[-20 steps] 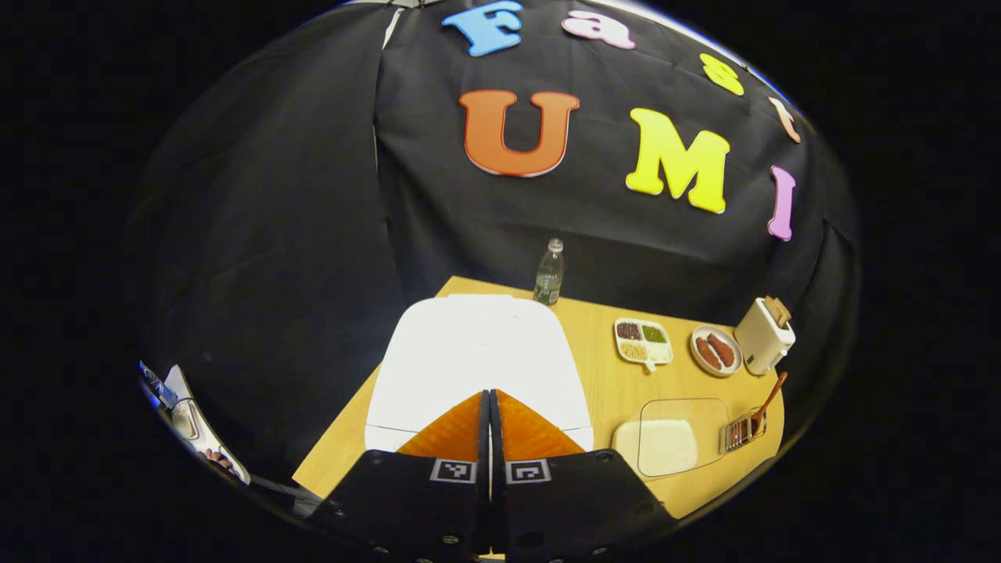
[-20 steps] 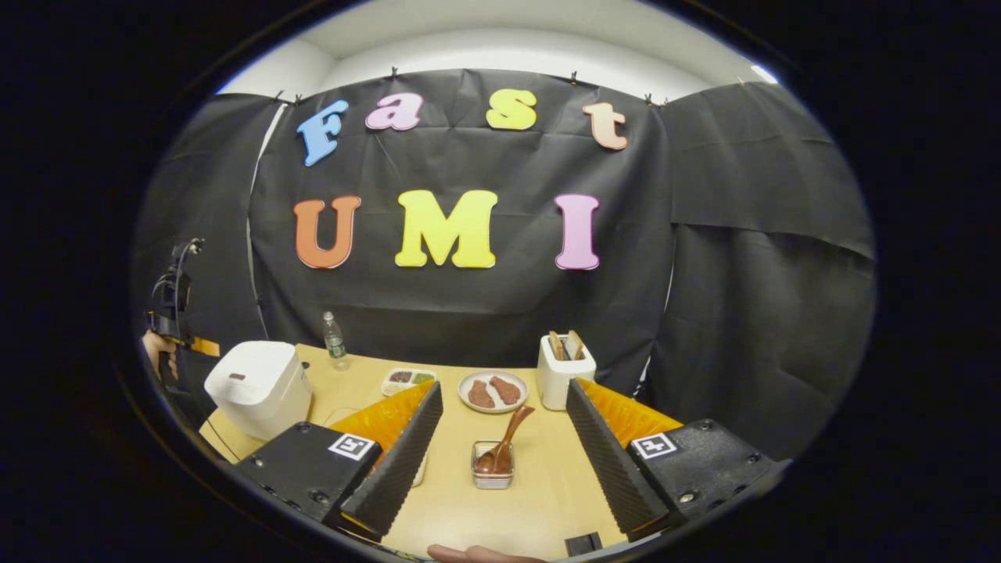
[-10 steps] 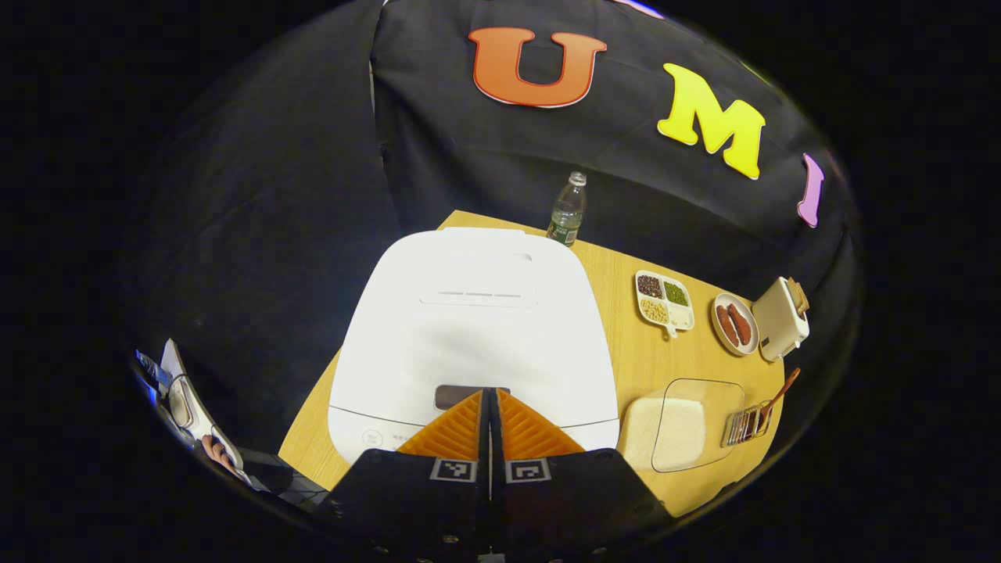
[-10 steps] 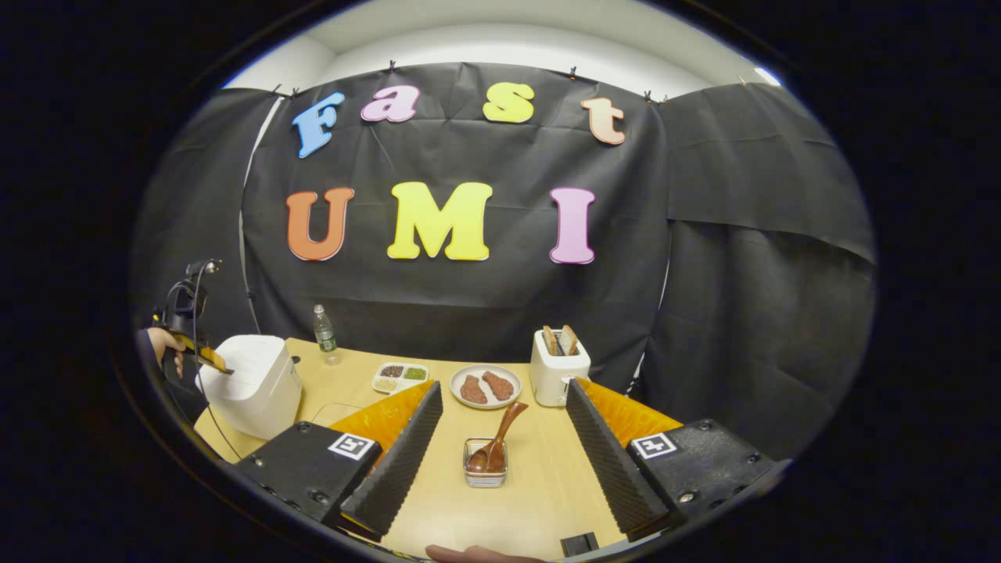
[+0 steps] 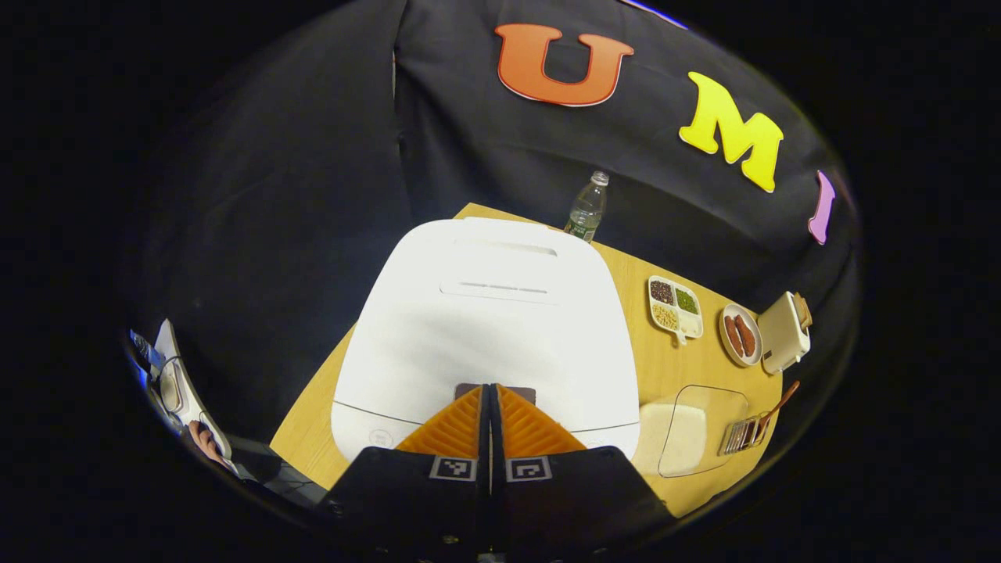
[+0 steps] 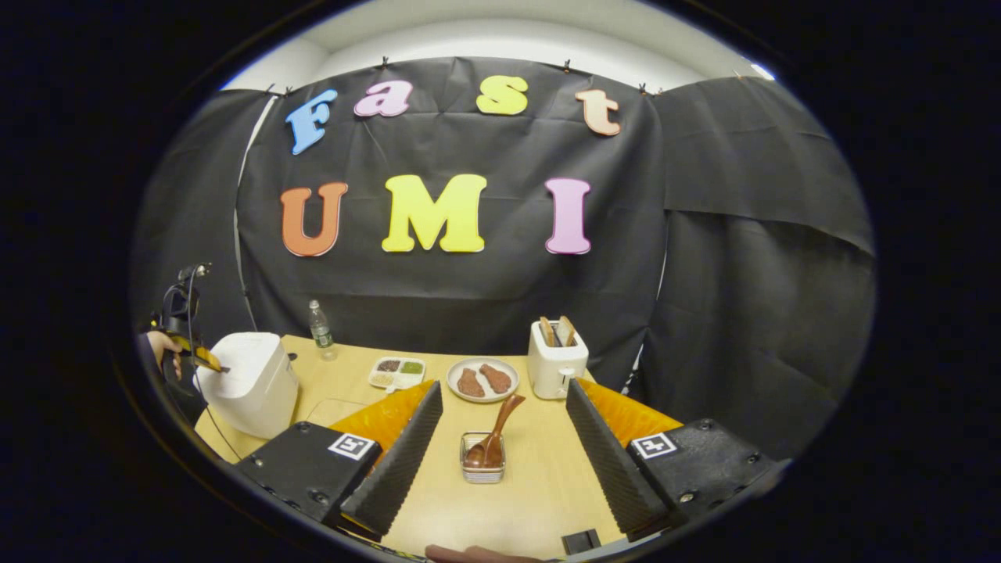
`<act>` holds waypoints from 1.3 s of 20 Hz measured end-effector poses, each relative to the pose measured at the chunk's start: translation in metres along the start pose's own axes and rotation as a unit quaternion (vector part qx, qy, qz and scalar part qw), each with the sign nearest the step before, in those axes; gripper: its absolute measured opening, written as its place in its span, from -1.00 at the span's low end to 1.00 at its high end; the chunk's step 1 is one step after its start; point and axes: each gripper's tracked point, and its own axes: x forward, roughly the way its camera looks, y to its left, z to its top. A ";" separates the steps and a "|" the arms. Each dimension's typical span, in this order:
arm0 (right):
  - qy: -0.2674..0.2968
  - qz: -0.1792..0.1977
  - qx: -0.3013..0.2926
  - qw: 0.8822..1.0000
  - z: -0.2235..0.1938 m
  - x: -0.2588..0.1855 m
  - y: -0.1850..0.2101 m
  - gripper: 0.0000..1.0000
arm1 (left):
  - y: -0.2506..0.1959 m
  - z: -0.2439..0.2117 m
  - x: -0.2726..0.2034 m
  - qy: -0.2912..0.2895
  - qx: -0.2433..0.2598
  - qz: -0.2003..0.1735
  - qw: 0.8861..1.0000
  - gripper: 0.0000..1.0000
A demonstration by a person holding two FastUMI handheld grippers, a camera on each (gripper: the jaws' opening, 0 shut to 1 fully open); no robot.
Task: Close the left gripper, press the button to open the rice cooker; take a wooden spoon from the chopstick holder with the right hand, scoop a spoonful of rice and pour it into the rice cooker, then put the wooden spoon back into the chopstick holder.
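The white rice cooker (image 5: 485, 328) stands with its lid down at the table's left end. My left gripper (image 5: 490, 387) is shut with nothing between its fingers, and its tips are at the dark button (image 5: 524, 393) on the front of the lid. I cannot tell whether they touch it. In the right gripper view the left gripper (image 6: 205, 361) and the hand holding it are at the rice cooker (image 6: 250, 379). My right gripper (image 6: 504, 386) is open above the table. The wooden spoon (image 6: 494, 430) leans in the chopstick holder (image 6: 482, 467) just ahead, between the fingers.
A clear container of rice (image 5: 688, 426) lies right of the cooker, with the chopstick holder (image 5: 741, 436) beside it. A water bottle (image 6: 318, 327), a divided dish (image 6: 397, 372), a plate of meat (image 6: 483, 380) and a toaster (image 6: 555, 360) line the back of the table (image 6: 539, 485).
My left gripper, shut throughout, has come down over the cooker's lid until its tips are at the button. My right gripper has stayed open and drifted only slightly.
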 end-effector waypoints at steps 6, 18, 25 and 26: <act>0.004 0.001 0.004 1.000 -0.004 0.004 0.003 1.00 | -0.001 -0.002 0.005 0.041 -0.029 0.002 0.999 -0.99; 0.023 -0.004 -0.011 1.000 -0.018 0.002 0.009 1.00 | -0.006 0.040 -0.023 -0.021 -0.076 -0.020 0.997 -0.99; 0.036 -0.008 -0.011 0.999 -0.025 -0.005 0.022 1.00 | -0.018 0.078 -0.094 -0.120 -0.056 -0.041 0.990 -1.00; 0.037 -0.008 -0.012 0.999 -0.027 -0.006 0.024 1.00 | -0.020 0.076 -0.101 -0.131 -0.051 -0.041 0.989 -0.99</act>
